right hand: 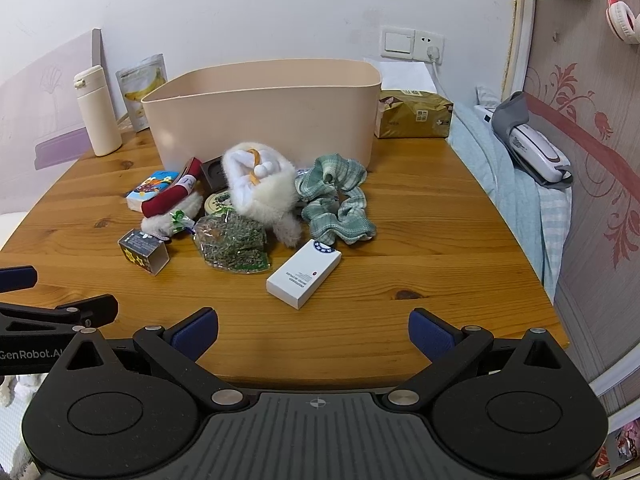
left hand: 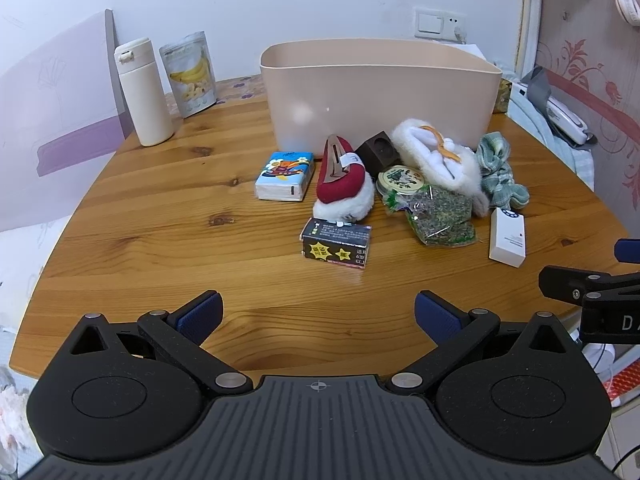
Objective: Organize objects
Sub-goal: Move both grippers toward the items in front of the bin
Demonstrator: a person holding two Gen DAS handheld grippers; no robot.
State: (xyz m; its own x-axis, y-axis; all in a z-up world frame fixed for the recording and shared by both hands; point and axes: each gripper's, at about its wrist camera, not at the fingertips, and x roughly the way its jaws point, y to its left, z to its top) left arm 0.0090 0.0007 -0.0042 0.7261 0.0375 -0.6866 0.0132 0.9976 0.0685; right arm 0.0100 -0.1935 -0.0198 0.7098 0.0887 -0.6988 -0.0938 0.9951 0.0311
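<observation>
Here both the left gripper (left hand: 318, 312) and right gripper (right hand: 313, 330) hover spread and empty above the worktop (left hand: 160, 240), facing clutter before the beige bin (left hand: 380, 92).

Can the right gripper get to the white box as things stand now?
Probably yes. The right gripper is open, and the white box lies flat just ahead of it on bare table, apart from the herb bag.

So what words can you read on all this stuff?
"GenRobot.AI" on the left gripper's side.
"D A" on the right gripper's side; the rest is cut off.
Black box: Chinese print, too blurred to read.
White box: print too small.
Round tin, tissue pack, banana pouch: unreadable.
</observation>
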